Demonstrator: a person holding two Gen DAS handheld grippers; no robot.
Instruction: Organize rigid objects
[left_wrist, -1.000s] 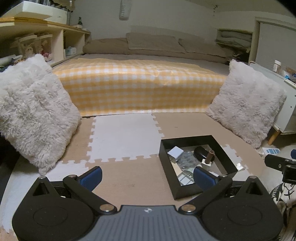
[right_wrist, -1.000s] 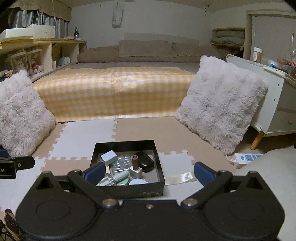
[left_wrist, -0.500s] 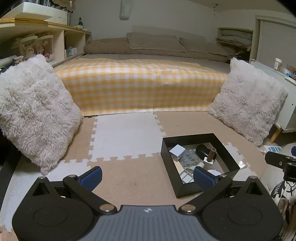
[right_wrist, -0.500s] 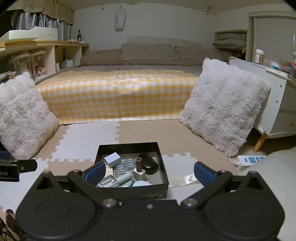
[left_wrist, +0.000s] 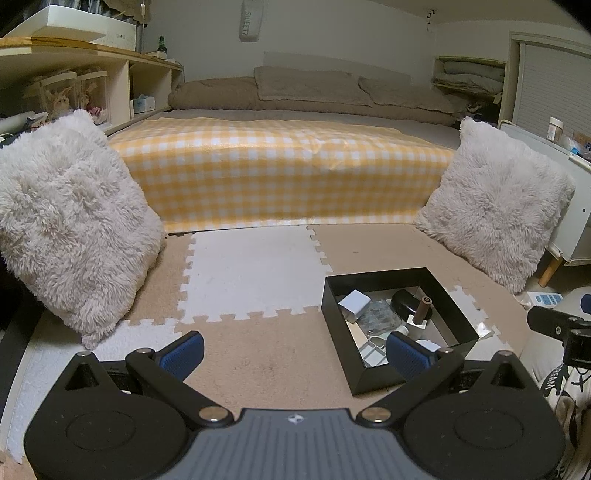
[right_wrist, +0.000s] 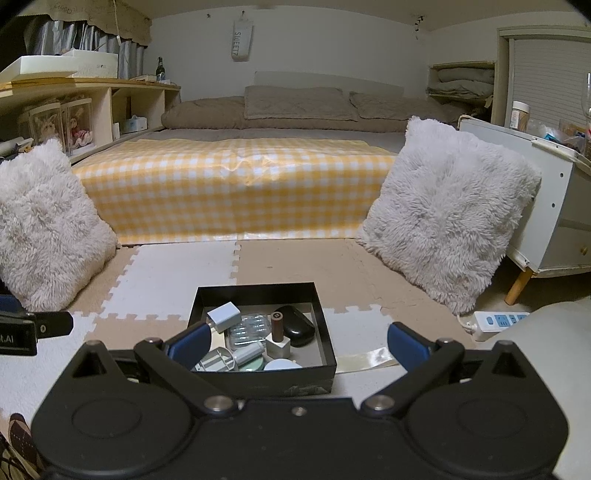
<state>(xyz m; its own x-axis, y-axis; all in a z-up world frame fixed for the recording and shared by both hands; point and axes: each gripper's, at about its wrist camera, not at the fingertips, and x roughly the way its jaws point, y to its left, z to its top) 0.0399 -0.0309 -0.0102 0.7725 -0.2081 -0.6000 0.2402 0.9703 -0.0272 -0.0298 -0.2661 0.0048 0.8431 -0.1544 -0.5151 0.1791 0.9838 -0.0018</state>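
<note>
Left gripper (left_wrist: 293, 350): jaws spread wide, blue pads empty, touching nothing. It hangs above the foam floor mat (left_wrist: 251, 273), with the black tray (left_wrist: 373, 376) just off its right finger.

Right gripper (right_wrist: 297, 341): jaws likewise spread wide and empty, no contact with any item. It faces the black tray (right_wrist: 266, 378) head-on; the tray's near wall sits between the two fingers, and the left pad overlaps the tray's near left corner in view.

Tray contents, located by the brown-capped bottle (right_wrist: 277, 334), which stands upright near the tray's centre: a black oval case (right_wrist: 297, 326) lies just beside it on the right; a clear blister pack (right_wrist: 247, 330) lies to its left; a pale grey cube (right_wrist: 224, 316) leans at the far left; a white round lid (right_wrist: 282, 364) and a grey plastic piece (right_wrist: 216, 362) lie nearer the gripper.
</note>
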